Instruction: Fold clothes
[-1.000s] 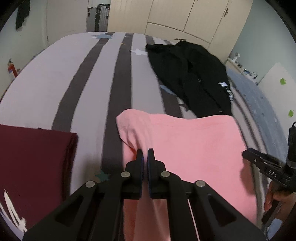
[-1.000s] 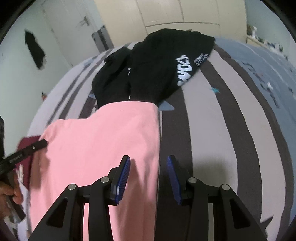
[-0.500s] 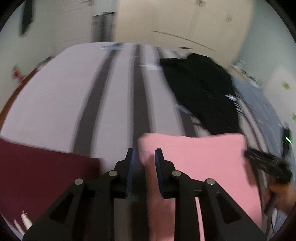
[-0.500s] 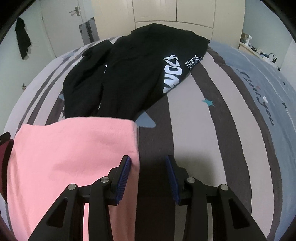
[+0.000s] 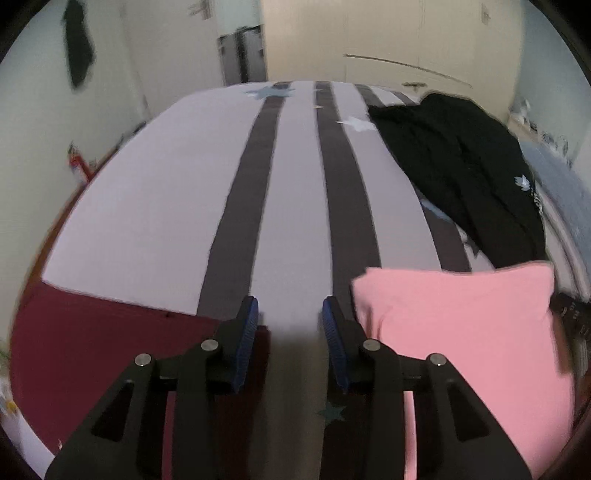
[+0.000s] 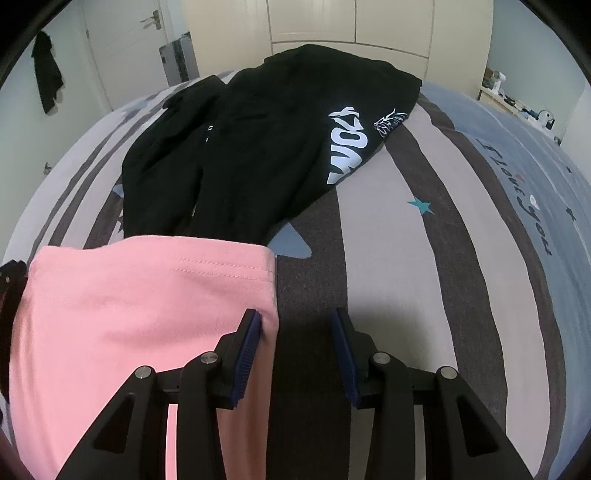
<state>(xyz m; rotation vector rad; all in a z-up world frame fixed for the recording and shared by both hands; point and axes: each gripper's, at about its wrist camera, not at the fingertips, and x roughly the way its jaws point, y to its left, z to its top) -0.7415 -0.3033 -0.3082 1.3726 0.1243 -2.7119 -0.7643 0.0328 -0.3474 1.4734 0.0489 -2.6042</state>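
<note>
Pink garment (image 5: 461, 332) edges lie beside both grippers' spread, empty jaws; left's just opened.

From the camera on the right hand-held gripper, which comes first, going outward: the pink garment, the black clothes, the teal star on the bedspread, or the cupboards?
1. Pink garment: at the right hand-held gripper, its edge against the left finger.
2. Teal star: ahead on the right.
3. Black clothes: straight ahead; their near edge is about level with the star, too close to call.
4. Cupboards: beyond the bed.

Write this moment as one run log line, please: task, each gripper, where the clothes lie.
task: fold clothes | left gripper: just opened, empty | right gripper: open, empty | pink garment: folded on bed | black clothes: unfolded behind it | maroon garment: left
</note>
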